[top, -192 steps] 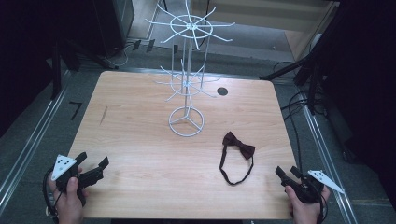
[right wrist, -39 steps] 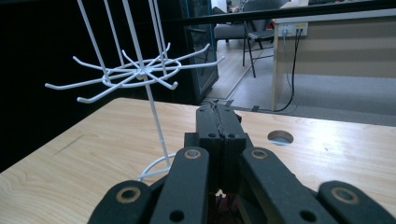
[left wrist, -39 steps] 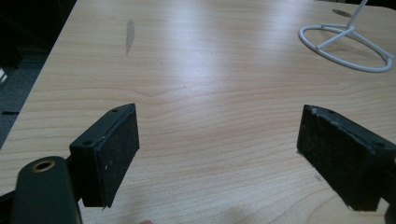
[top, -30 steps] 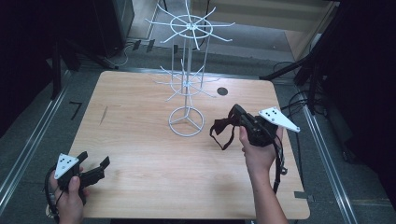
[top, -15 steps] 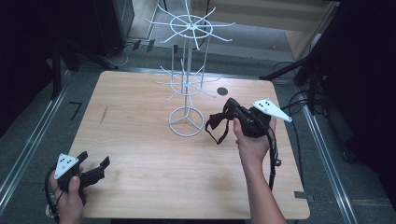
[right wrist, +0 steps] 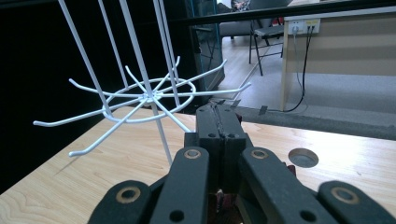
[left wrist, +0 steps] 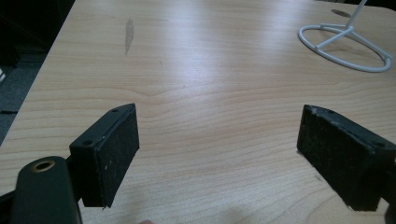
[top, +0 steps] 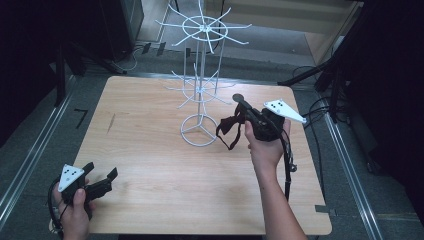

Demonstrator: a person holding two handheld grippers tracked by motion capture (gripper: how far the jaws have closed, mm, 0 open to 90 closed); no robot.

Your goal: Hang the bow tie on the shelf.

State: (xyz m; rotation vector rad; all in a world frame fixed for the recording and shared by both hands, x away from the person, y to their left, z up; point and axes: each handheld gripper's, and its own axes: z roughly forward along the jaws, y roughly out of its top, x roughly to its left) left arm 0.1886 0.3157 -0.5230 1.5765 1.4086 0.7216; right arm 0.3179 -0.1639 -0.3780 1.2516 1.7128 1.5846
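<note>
A white wire display rack (top: 200, 95) with two tiers of hooked arms stands on a ring base at the table's middle back. My right gripper (top: 243, 106) is lifted above the table to the right of the rack, shut on a dark bow tie (top: 228, 128) whose strap loop hangs below the jaws. In the right gripper view the jaws are pressed together at the gripper tip (right wrist: 218, 114), level with the lower tier of hooks (right wrist: 140, 100). My left gripper (top: 102, 181) rests at the near left table corner, open, with bare wood between its pads (left wrist: 112, 154).
The wooden table (top: 150, 165) has a round cable hole (top: 238, 97) behind the right gripper. The rack's ring base (left wrist: 345, 46) lies far ahead of the left gripper. Dark stands and cables surround the table; a metal rail runs along the left.
The right gripper has carried the bow tie up and left from the near right of the table toward the rack. The left gripper has stayed in place.
</note>
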